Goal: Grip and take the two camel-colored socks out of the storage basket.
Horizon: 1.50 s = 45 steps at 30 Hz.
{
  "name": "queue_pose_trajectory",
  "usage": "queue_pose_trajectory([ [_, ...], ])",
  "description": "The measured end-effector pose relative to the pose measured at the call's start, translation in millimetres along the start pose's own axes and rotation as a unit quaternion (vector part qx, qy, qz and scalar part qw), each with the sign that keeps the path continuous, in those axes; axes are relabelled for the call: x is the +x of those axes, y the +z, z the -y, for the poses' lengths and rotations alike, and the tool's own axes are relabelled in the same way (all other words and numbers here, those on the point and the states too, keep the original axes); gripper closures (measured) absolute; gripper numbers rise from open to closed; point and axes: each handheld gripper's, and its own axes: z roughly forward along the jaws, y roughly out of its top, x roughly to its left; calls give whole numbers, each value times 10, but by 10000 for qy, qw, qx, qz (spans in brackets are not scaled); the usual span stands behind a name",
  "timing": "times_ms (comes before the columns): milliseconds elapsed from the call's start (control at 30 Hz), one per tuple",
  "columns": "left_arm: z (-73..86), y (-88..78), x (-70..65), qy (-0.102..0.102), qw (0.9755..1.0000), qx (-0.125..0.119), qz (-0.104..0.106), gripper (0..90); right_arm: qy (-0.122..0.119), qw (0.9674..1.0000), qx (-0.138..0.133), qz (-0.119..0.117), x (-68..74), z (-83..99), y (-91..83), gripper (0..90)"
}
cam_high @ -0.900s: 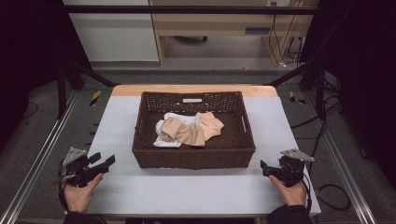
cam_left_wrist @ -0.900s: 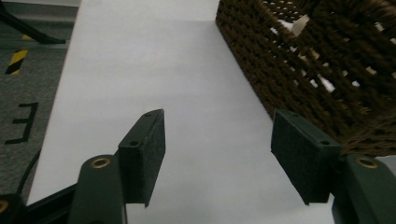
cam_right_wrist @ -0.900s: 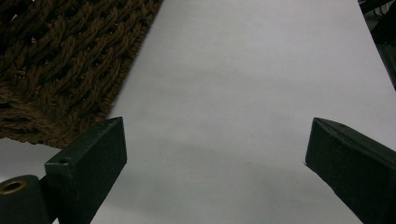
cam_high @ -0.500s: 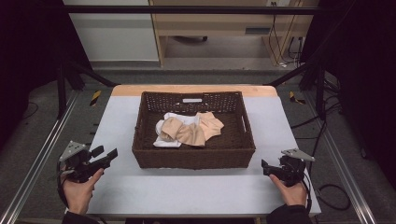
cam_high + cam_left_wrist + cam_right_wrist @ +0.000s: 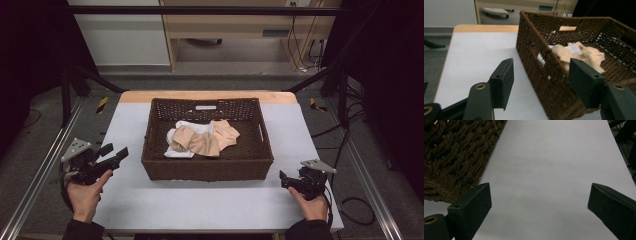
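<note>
A brown wicker basket stands in the middle of the white table. Inside it lie crumpled beige and white cloths. My left gripper is held off the table at the basket's front left corner, open, pointing toward the basket. In the left gripper view, its jaws stand wide apart with the basket wall and the cloths beyond them. My right gripper rests low by the basket's front right corner, open. The right gripper view has the jaws spread over bare table, with the basket corner at left.
Metal frame rails run along both sides of the table. A wooden strip edges the far side. Cables lie on the floor at right. Bare table surface runs in front of and beside the basket.
My left gripper has risen off the table and shifted slightly toward the basket. The right gripper has stayed where it was.
</note>
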Motion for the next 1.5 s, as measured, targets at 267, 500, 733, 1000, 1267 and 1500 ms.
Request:
queue_pose_trajectory([
  [267, -280, 181, -246, 238, 9996, -28, 150, 392, 3, 10000, -5, -3, 3, -16, 9, 54],
  [500, -416, 347, -417, 404, 9989, 37, 251, 405, -9, 10000, 5, -4, 1, -15, 19, 55],
  [733, -513, 544, -569, 528, 9982, 72, 283, 413, 17, 10000, -44, 39, -4, -23, 18, 56],
  [1000, -635, 757, -749, 602, 9976, 34, 336, 422, -13, 10000, -49, 80, -3, -24, 28, 56],
  [1267, -787, 1069, -880, 700, 9970, 0, 323, 429, -17, 10000, -37, 85, -8, -30, 47, 56],
  [1500, -829, 1336, -914, 678, 9971, -121, 311, 425, -10, 10000, -35, 82, -7, -31, 49, 57],
])
